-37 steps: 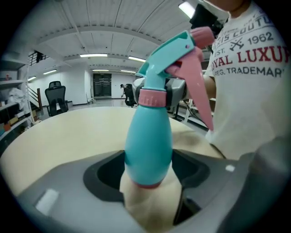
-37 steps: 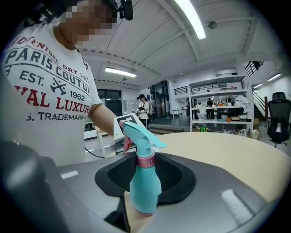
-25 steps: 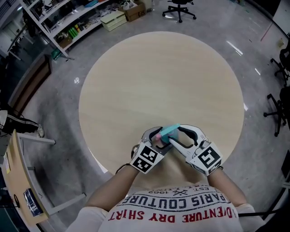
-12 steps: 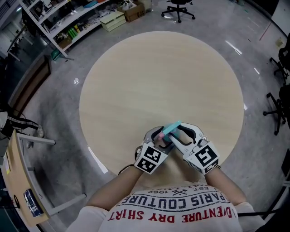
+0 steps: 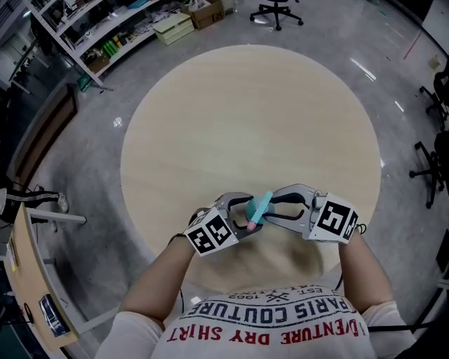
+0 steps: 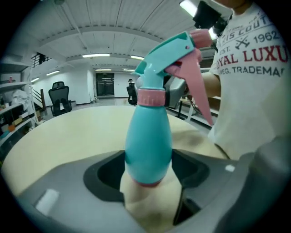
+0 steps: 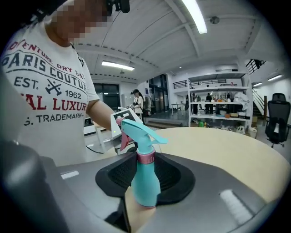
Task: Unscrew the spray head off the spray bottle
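Note:
A teal spray bottle [image 5: 257,208] with a pink collar and pink trigger stands near the front edge of the round table [image 5: 245,119]. In the left gripper view, my left gripper [image 6: 148,170] is shut on the bottle's lower body [image 6: 148,141]; the spray head [image 6: 170,52] rises above the jaws. My right gripper [image 5: 270,208] faces it from the right. In the right gripper view, its jaws [image 7: 145,175] are closing around the bottle [image 7: 145,182], level with the pink collar [image 7: 146,157], with no firm press visible.
Light wooden tabletop stretches away beyond the bottle. Shelving [image 5: 105,35] and boxes stand at the far left, an office chair [image 5: 279,10] behind the table, more chairs [image 5: 435,105] at right, and a desk edge [image 5: 28,280] at the near left.
Both grippers have swung apart, left going left and right going right, so they now face each other across the bottle. The bottle's head has turned, and the right jaws have narrowed.

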Demonstrator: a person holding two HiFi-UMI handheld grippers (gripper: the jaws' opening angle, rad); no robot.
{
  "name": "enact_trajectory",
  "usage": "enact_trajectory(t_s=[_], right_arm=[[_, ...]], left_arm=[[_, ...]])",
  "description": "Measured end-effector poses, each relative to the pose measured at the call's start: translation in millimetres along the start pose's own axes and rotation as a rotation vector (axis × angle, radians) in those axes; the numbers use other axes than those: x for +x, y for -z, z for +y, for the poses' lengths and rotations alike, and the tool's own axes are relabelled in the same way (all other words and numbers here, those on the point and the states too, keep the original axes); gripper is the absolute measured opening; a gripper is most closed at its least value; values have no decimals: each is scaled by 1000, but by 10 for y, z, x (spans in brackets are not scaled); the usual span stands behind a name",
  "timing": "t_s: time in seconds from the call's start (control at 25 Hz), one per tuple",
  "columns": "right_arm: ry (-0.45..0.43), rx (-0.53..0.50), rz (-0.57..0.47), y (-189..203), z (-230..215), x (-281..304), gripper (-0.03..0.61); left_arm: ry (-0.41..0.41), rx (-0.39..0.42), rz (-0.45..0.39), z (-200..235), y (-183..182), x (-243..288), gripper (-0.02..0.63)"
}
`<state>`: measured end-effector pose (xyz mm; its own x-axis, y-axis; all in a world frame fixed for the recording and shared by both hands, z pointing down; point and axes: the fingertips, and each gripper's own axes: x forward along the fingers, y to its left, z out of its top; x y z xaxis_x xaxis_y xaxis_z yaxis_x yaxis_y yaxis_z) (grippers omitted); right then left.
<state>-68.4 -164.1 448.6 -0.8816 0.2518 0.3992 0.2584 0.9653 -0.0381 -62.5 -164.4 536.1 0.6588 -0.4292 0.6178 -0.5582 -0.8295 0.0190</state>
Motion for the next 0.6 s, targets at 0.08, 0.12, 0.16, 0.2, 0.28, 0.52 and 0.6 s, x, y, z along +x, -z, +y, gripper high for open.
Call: enact_trajectory(t_s=[0.08, 0.12, 0.16, 0.2, 0.28, 0.52, 0.6], right_arm=[[-31, 0, 3, 3, -5, 0, 121], [-35, -1, 1, 5, -9, -1, 121], [-31, 1, -5, 4, -13, -3, 123], [-16, 8, -17, -1, -19, -8, 124], [35, 46, -51, -11, -36, -37, 134], [159, 248, -228, -148, 74, -217, 280], [232, 277, -254, -178, 129, -195, 308]], left_arm=[[24, 13, 7, 2, -3, 2, 318], [27, 14, 7, 4, -4, 4, 318], [25, 10, 4, 8, -5, 4, 319], [15, 3, -1, 13, -7, 4, 319], [-26, -26, -15, 32, -8, 1, 319], [-248, -190, -55, 143, 26, -9, 319], [-330, -251, -65, 152, 34, -32, 319]])
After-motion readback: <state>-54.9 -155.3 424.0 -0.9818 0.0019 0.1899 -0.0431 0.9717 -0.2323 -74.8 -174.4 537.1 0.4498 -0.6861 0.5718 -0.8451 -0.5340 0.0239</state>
